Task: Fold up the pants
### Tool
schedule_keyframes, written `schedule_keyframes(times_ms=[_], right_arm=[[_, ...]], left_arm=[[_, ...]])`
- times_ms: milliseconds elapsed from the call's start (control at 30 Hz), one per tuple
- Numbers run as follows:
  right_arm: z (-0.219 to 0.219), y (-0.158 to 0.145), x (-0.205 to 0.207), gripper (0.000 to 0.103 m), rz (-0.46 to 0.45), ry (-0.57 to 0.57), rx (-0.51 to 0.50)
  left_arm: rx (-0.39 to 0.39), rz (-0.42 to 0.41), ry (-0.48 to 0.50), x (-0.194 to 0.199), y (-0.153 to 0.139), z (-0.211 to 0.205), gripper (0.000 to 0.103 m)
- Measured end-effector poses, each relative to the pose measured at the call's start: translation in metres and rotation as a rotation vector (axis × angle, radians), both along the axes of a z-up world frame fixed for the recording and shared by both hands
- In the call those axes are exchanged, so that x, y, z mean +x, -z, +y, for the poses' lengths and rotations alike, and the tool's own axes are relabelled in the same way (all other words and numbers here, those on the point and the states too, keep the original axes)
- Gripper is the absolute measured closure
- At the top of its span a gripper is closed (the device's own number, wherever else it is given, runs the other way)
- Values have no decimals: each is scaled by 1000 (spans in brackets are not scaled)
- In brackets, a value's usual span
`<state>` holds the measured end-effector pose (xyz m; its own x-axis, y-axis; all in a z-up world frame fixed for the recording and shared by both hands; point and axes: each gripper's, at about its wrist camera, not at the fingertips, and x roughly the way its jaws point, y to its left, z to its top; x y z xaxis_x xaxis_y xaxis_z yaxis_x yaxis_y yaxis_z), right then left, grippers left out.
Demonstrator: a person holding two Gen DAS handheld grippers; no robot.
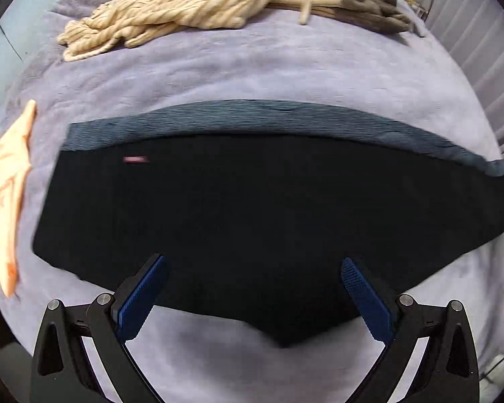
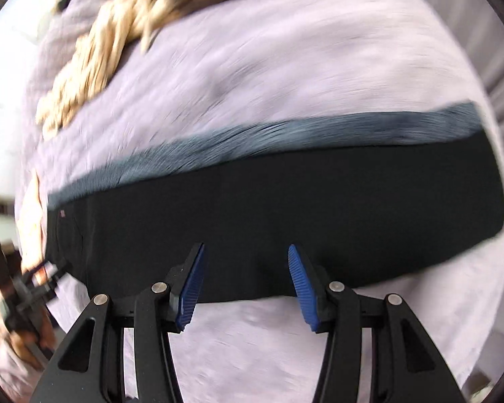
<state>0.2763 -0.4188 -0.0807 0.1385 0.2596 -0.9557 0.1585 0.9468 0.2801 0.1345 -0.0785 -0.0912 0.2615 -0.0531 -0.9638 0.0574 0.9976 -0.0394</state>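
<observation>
Black pants (image 1: pixel 252 208) lie flat across a lilac blanket (image 1: pixel 252 67), folded lengthwise, with a grey fleecy inner strip (image 1: pixel 285 117) along the far edge and a small red label (image 1: pixel 134 159) at the left. My left gripper (image 1: pixel 253 265) is open and empty over the pants' near edge. In the right wrist view the pants (image 2: pixel 268 208) stretch across the frame. My right gripper (image 2: pixel 246 252) is open and empty over their near edge. The left gripper (image 2: pixel 27 288) shows at that view's left edge.
A beige striped garment (image 1: pixel 191 6) and a brown one (image 1: pixel 369 3) are heaped at the far side of the bed. An orange cloth (image 1: pixel 6 198) lies at the left. Grey curtains (image 1: pixel 470 50) hang at the right.
</observation>
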Motion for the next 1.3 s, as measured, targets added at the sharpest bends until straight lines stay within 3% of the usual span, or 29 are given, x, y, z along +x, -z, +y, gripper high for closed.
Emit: schedule_keyframes(times_ms=[67, 133, 233, 300, 433, 533, 567, 600, 700, 733, 800, 900, 967, 1033, 1100, 1233, 1267, 1300], right_arm=[[-35, -11, -12, 48, -31, 63, -12], [-72, -17, -22, 48, -49, 122, -40], [-127, -16, -35, 48, -52, 216, -65], [-163, -15, -40, 48, -53, 278, -72], [-201, 3, -27, 48, -71, 310, -65], [-209, 31, -7, 48, -26, 295, -129], [-216, 41, -5, 60, 10, 309, -118], [-219, 43, -6, 82, 22, 319, -117], [-229, 53, -10, 82, 38, 304, -181], [-236, 59, -13, 82, 58, 333, -152], [-252, 52, -22, 80, 29, 454, -60], [-246, 17, -28, 74, -105, 461, -8], [-225, -3, -19, 69, -192, 366, 34], [-202, -5, -2, 50, -199, 270, 48], [-175, 7, 22, 50, -174, 198, 59], [-148, 54, 47, 51, -55, 181, 77], [-148, 64, 47, 55, -16, 189, 45], [-154, 68, 44, 67, -13, 216, 37]], left_arm=[[-11, 0, -1, -1, 1, -21, 0], [30, 17, 16, -2, 15, -41, 0], [109, 140, 6, -3, 51, -52, 0], [92, 129, -35, -5, 55, -49, 0], [131, 125, -45, -5, 53, -56, 0], [152, 131, -59, -4, 51, -59, 0], [159, 133, -65, -3, 50, -61, 0], [168, 134, -67, -3, 50, -63, 0], [206, 147, -64, 2, 45, -70, 0], [224, 148, -62, 4, 36, -75, 0], [179, 113, -45, 8, 18, -84, 0], [137, 17, 13, 26, -10, -108, 0], [135, -19, 38, 50, -12, -131, 0], [135, -28, 26, 73, -2, -147, 0], [144, -20, 1, 97, 15, -161, 0], [201, 13, -8, 121, 46, -168, 0], [183, 16, -11, 121, 47, -165, 0], [175, 18, -15, 119, 42, -161, 0]])
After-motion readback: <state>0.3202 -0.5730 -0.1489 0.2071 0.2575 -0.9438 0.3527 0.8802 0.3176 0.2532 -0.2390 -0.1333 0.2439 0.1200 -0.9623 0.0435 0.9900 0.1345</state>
